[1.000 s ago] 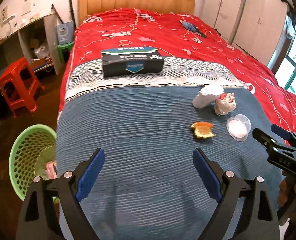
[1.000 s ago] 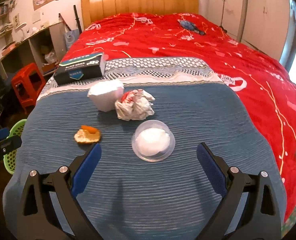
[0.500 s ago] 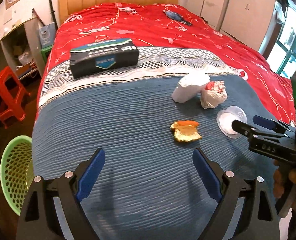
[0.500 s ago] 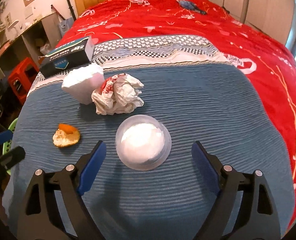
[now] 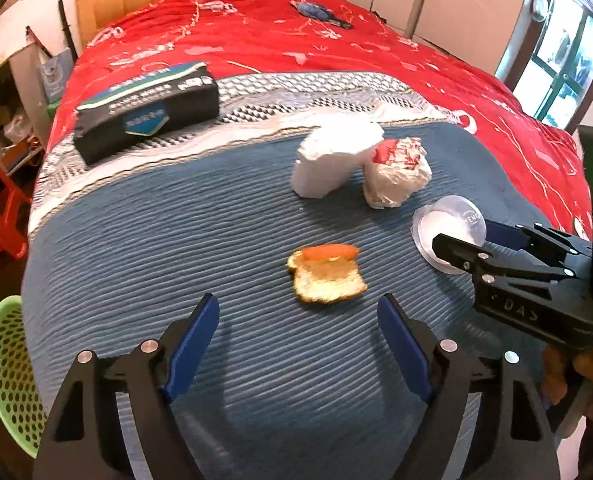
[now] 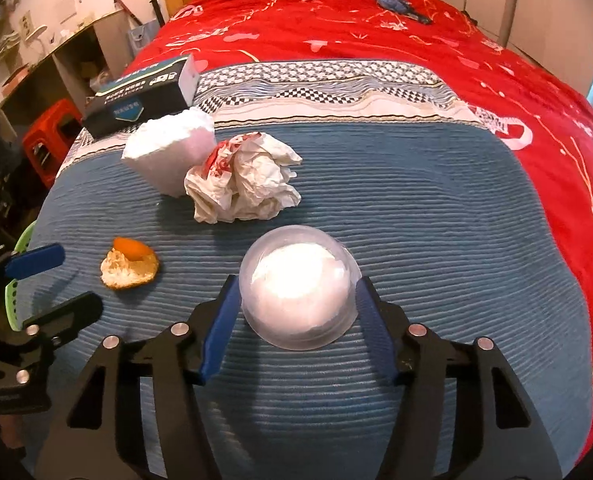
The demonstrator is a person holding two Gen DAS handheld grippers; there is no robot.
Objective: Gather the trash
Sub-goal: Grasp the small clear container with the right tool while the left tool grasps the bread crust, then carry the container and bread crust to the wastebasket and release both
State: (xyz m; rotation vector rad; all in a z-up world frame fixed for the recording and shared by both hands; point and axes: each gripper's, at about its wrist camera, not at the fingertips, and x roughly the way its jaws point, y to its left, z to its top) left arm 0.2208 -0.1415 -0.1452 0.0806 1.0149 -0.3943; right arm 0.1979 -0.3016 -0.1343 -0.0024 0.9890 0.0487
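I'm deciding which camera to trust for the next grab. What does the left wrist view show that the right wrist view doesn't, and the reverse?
Only the left wrist view shows most of the green basket beside the bed and the window. Only the right wrist view shows the right gripper with its jaws on either side of the clear cup, not visibly touching it, and the desk shelves. Both show the orange peel, white block, crumpled wrapper and dark box.

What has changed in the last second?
The right gripper advanced and narrowed until its fingers flank the clear plastic cup; whether they grip it is unclear. The left gripper moved toward the orange peel, still open. The trash hasn't moved.
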